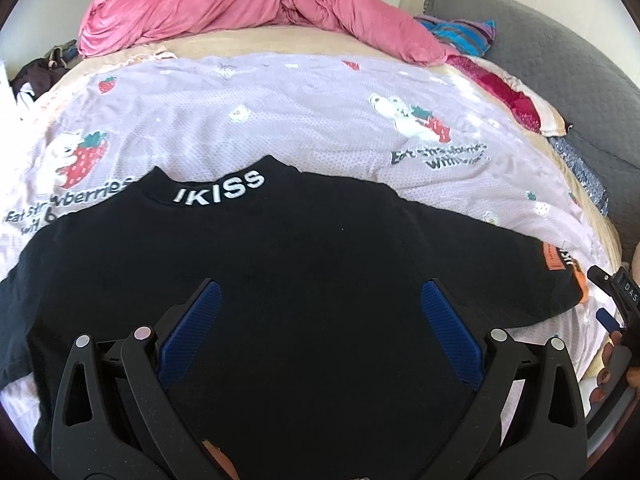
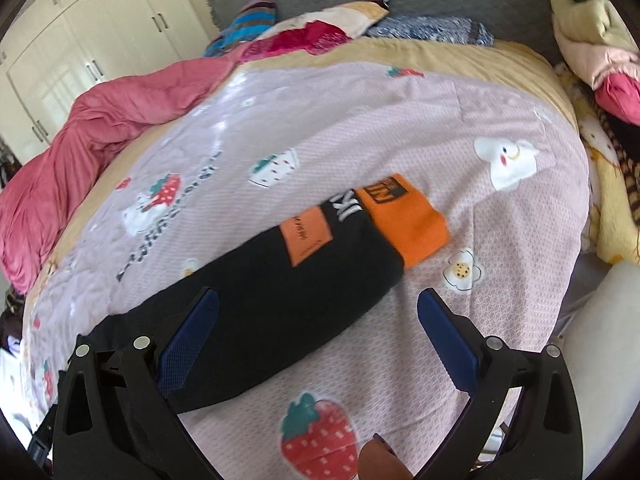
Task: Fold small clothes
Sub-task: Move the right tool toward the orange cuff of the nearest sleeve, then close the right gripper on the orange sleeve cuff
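A small black sweatshirt with white "IKISS" lettering on its collar lies flat and spread on the bed, collar away from me. My left gripper is open and empty, hovering over the shirt's body. The shirt's right sleeve stretches out sideways, with an orange patch and an orange cuff. My right gripper is open and empty above that sleeve, its left finger over the black cloth, its right finger over the blanket. The right gripper also shows at the far right edge of the left wrist view.
The shirt lies on a lilac strawberry-print blanket. A crumpled pink quilt lies at the far side. Pillows and bundled clothes sit near a grey headboard. More clothes pile up at the right. White wardrobes stand behind.
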A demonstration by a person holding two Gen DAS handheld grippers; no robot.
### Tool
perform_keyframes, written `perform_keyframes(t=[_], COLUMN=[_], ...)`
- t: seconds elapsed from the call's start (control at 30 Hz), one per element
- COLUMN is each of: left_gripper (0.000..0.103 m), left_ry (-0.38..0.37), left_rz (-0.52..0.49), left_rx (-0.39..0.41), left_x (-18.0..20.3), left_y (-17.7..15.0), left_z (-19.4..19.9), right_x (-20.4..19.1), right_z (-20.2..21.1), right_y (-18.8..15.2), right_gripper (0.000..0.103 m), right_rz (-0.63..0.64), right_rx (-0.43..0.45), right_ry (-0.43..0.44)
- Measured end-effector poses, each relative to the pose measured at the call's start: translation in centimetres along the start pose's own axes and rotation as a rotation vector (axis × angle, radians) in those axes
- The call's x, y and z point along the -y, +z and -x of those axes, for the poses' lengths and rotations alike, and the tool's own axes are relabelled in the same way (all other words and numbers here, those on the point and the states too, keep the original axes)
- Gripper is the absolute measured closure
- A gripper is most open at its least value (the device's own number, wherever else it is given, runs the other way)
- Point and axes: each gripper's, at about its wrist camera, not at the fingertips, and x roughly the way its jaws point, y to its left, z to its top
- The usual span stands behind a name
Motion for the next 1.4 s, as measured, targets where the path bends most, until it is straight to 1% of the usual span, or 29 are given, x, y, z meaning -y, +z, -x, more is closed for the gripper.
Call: perform_keyframes(t=[0.13,0.27,0.37,0.43,0.5,0.53,0.57,0.6,0.67,0.7,0.73,0.77,0.87,0.97,1.1,1.17,1.33,1.4], left_gripper=[0.009,0.009,0.009,0.009,0.009,0.009,0.009,0.009,0.009,0.009,0.009,0.009,0.009,0.009,0.009,0.009,0.009,0.009], left_ry=[-0.011,-0.008,-0.023,-0.028,-0.028,-0.034,-0.042,-0.049,-0.055,-0.055,-0.055,-0.056,-0.053,-0.051,-0.087,-0.090,-0.084,-0.065], left_rz=[-0.003,0.000,0.015,0.019,0.013,0.011,0.012,0.013,0.016,0.018,0.022,0.025,0.020,0.023,0.054,0.064,0.090,0.095], left_rx=[-0.027,-0.056,-0.067,-0.069,-0.074,-0.076,-0.077,-0.077,-0.072,-0.069,-0.066,-0.063,-0.050,-0.043,-0.026,-0.020,-0.007,0.003], left_x=[0.3,0.4,0.1,0.0,0.0,0.0,-0.1,-0.2,-0.4,-0.5,-0.7,-0.9,-1.2,-1.6,-2.7,-3.2,-5.5,-6.6], left_y=[0.2,0.2,0.2,0.1,0.1,0.1,0.0,0.1,0.1,0.1,0.2,0.2,0.4,0.6,1.0,1.1,1.1,1.2], left_z=[-1.9,-3.7,-4.3,-4.5,-4.7,-4.8,-4.8,-4.7,-4.4,-4.3,-4.2,-3.9,-3.1,-2.4,-1.0,-0.4,1.3,2.1], right_x=[1.0,2.1,2.8,2.8,2.3,2.3,2.3,2.4,3.1,3.5,3.9,4.3,5.1,4.8,3.5,2.5,-0.8,-2.5], right_z=[-1.7,-3.8,-5.6,-6.4,-7.1,-7.4,-7.7,-7.8,-8.0,-7.9,-7.8,-7.7,-7.0,-5.9,-4.1,-3.2,-1.6,-0.8], right_y=[-0.2,0.1,0.4,0.9,1.8,2.1,2.4,2.6,2.5,2.5,2.5,2.6,2.5,2.3,2.2,2.0,1.3,0.8], right_gripper=[0.004,0.004,0.004,0.004,0.008,0.016,0.027,0.032,0.050,0.056,0.069,0.077,0.084,0.085,0.085,0.085,0.085,0.085], right_rz=[-0.042,-0.110,-0.179,-0.192,-0.190,-0.193,-0.194,-0.196,-0.216,-0.229,-0.241,-0.251,-0.285,-0.286,-0.239,-0.212,-0.132,-0.081], right_rx=[-0.026,-0.058,-0.091,-0.085,-0.083,-0.082,-0.076,-0.070,-0.061,-0.049,-0.038,-0.032,-0.014,0.025,0.083,0.099,0.125,0.129], right_ry=[-0.019,0.013,0.043,0.029,0.043,0.033,0.018,0.019,0.024,0.033,0.053,0.079,0.158,0.201,0.262,0.298,0.353,0.370])
